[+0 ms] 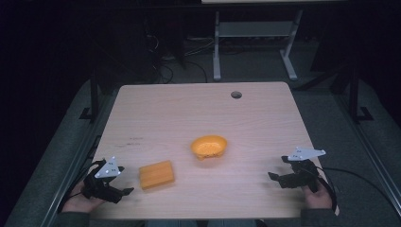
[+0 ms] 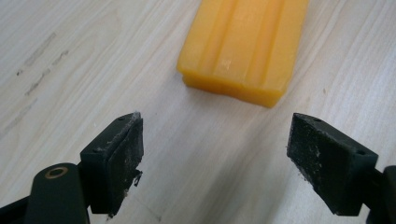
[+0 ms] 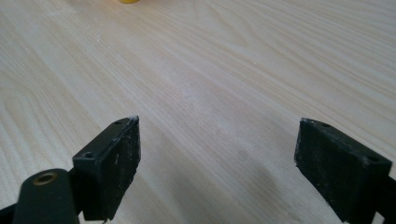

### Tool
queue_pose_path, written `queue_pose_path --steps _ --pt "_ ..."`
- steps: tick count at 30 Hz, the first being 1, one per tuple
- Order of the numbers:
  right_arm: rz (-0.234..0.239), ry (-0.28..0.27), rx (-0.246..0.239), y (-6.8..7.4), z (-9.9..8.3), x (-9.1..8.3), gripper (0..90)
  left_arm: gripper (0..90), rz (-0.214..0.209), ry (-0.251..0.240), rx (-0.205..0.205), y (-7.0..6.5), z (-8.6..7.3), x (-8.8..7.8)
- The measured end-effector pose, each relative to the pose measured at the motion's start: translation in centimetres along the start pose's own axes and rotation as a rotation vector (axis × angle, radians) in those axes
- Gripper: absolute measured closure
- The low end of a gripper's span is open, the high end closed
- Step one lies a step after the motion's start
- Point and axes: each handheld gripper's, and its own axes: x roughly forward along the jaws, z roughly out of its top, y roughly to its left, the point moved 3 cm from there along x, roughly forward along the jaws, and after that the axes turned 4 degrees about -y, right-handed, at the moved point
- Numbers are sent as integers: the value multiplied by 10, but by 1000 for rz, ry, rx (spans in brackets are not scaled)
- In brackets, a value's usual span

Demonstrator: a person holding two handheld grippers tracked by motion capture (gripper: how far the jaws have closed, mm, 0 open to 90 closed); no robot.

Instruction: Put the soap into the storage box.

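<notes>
Two hand-held grippers at rest near the table's (image 1: 156,109) front edge.
Left gripper (image 1: 124,192), jaws spread wide and empty, points at the orange block (image 1: 156,174) just ahead; right gripper (image 1: 276,177), equally wide and empty, angles inward, well apart from the orange bowl (image 1: 209,146).

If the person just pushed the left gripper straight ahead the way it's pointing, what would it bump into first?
Most likely the orange block. It lies flat on the table just ahead of the left gripper, whose fingers stand open and empty, with bare wood between them and the block.
</notes>
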Motion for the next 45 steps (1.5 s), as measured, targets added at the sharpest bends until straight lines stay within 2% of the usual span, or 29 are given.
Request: queue_pose_path --steps 9,16,17,23,31,34,40,45 --pt "6 10 -5 2 0 2 140 175 3 -6 21 -1 10 2" --pt "2 5 -4 1 0 0 140 175 -2 -1 64 -3 23 8" --pt "3 5 -6 1 0 0 140 175 -6 -16 59 -4 25 10" --pt "-1 1 0 1 0 -1 139 176 -21 0 79 -6 32 17" --pt "0 -2 0 1 0 -1 140 176 -37 -8 105 -6 41 23" --pt "4 -4 -6 1 0 -1 140 168 -68 5 117 -8 46 30" --pt "5 -2 -6 2 0 0 140 167 -84 21 148 -9 55 41" --pt "5 1 -7 2 0 1 140 167 -122 36 160 -10 61 50"
